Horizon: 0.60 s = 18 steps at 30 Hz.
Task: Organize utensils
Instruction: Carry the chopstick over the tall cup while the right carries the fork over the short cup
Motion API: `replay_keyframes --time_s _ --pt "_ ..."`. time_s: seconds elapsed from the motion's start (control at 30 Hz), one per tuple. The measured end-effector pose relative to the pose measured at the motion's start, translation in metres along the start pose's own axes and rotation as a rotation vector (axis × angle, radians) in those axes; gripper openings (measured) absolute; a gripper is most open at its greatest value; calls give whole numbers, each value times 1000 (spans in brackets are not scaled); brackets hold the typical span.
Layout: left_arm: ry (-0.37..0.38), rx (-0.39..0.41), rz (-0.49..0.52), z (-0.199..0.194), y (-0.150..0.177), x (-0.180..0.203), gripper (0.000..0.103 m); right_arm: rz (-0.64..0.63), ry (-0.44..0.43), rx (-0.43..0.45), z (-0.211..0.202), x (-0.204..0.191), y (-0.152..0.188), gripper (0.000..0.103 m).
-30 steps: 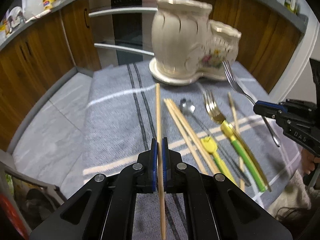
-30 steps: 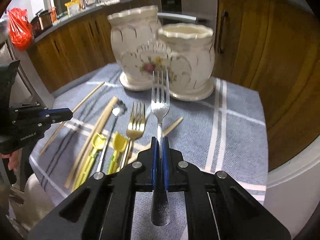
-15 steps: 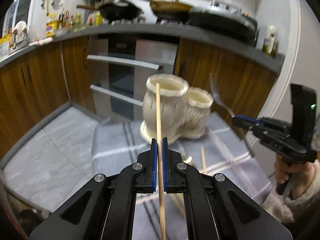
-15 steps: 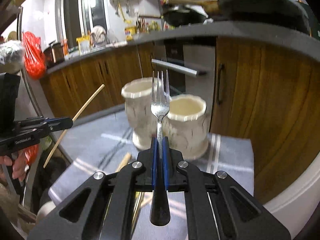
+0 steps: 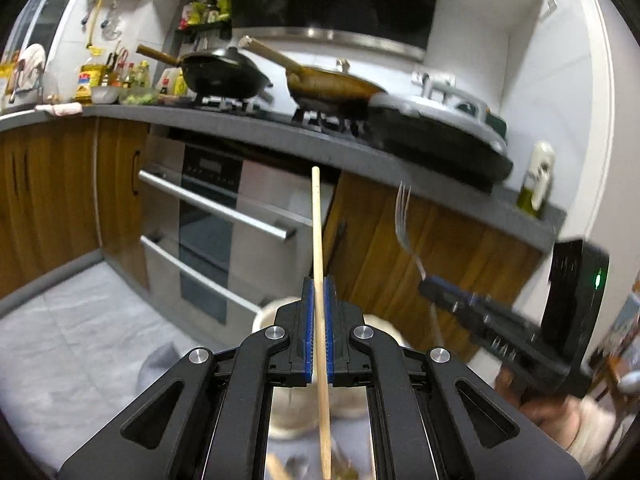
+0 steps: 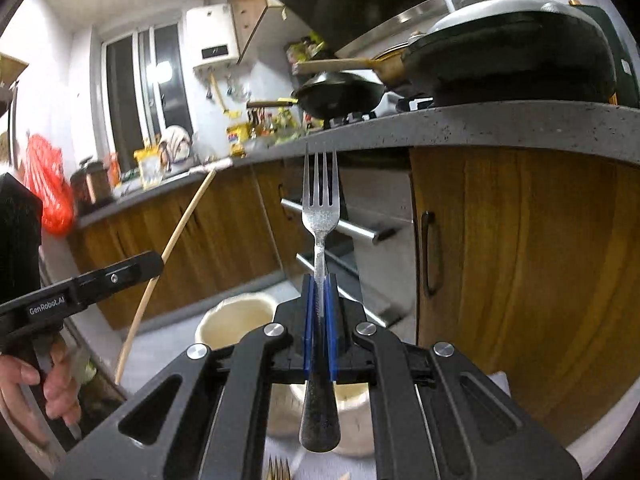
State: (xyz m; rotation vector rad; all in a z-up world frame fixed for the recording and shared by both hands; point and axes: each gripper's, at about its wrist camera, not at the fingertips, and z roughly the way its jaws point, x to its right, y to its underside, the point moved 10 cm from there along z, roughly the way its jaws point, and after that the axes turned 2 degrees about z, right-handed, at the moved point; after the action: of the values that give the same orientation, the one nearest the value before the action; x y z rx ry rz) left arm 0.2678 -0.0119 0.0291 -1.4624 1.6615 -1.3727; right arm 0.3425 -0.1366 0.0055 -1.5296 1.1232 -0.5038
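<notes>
Kitchen counter point(image 5: 256, 136): grey worktop over wooden cabinets, carrying two pans and bottles; fills the background of both views.
Oven point(image 5: 208, 216): built in below the counter, two bar handles across its front.
Utensil holder point(image 6: 236, 320): cream ceramic, twin pots, low in frame under both grippers, largely hidden by the gripper bodies; stands on a grey striped cloth point(image 5: 160, 364).
Right gripper point(image 6: 319, 280): clenched on the silver fork point(image 6: 320, 216), blue pads pinching its neck; tines point up and forward, dark handle end hangs behind the jaws, above the holder.
Left gripper point(image 5: 319, 280): clamped on a single wooden chopstick point(image 5: 317, 224), which runs straight through the pads, tip raised toward the counter edge.
Remaining utensils: only slivers visible at the bottom edge of each view; kinds unclear.
</notes>
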Motion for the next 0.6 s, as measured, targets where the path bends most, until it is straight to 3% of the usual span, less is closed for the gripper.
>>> replay_keyframes --time_s 0.27,0.6 --pt "-105 110 -5 36 -15 -15 5 106 -24 48 40 17 4 6" --pt "-144 210 -15 55 -21 -18 5 209 -32 73 55 35 17 6"
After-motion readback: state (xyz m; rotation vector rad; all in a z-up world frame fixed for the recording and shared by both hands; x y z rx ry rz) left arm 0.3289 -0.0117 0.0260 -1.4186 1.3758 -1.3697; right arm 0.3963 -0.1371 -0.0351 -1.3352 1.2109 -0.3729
